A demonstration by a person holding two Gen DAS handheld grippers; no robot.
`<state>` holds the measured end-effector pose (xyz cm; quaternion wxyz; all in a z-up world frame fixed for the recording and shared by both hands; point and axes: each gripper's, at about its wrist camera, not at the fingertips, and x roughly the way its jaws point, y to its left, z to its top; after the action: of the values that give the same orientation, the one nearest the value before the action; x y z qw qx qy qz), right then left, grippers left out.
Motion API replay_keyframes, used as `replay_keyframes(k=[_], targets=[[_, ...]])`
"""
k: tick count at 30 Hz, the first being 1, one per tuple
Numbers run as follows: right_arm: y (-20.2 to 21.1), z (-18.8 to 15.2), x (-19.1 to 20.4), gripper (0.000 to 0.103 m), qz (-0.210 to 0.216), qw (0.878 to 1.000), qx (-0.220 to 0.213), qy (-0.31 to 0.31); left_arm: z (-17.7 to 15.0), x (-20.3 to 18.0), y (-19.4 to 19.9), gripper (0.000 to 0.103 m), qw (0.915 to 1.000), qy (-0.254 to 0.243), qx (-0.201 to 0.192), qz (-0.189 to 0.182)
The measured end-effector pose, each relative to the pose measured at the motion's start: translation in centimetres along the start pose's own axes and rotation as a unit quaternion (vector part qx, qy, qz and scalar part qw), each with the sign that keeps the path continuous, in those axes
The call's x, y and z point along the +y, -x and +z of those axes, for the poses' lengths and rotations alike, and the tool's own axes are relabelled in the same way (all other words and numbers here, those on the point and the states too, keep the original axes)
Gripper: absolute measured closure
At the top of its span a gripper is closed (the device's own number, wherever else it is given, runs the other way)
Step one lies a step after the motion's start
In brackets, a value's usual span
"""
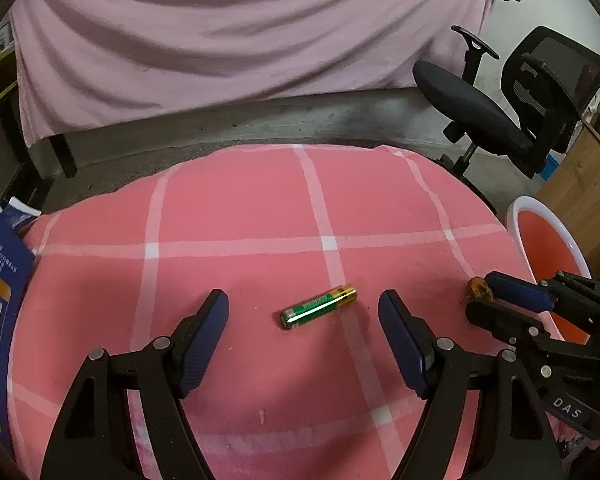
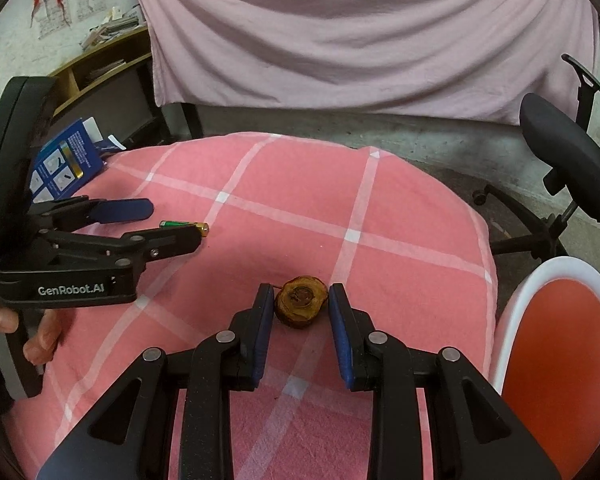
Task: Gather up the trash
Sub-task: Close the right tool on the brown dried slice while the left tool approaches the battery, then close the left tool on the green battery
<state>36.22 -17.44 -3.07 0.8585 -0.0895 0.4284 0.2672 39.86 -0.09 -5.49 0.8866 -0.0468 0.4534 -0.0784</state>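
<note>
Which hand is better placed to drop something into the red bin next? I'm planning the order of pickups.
Right. The right gripper already has its open fingers on both sides of the brown fruit scrap, and the red bin stands just to its right. The left gripper brackets the battery, farther from that bin.

A pink checked cloth (image 1: pixel 236 216) covers the table, and on it lie a green and gold battery (image 1: pixel 318 306) near the middle, a brown, dried-up piece of fruit (image 2: pixel 300 305) well to its right, and a blue box (image 2: pixel 66 160) at the far left edge.
</note>
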Motion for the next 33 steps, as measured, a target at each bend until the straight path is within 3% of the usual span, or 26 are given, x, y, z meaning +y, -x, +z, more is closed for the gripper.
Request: replay_keyframes(k=[4,12,24,33], targets=[[0.0,0.0,-0.3,0.077,0.002,1.0,0.001,-0.006,0.3,-0.5,-0.6,0.033,0.9999,-0.005,0.006,0.009],[-0.1,0.1,0.0,0.077,-0.005,1.0,0.003,-0.004,0.0,-1.2,-0.9,0.067,0.9994,-0.013,0.003,0.032],[0.1,0.0,0.5,0.077,-0.008,1.0,-0.002,0.005,-1.9,-1.8,0.5,0.068,0.9995,-0.021,-0.009,0.024],[0.9,-0.4,1.1,0.077,0.002,1.0,-0.018,0.021,-3.6,-2.2,3.1,0.068,0.9997,0.006,-0.022,0.003]])
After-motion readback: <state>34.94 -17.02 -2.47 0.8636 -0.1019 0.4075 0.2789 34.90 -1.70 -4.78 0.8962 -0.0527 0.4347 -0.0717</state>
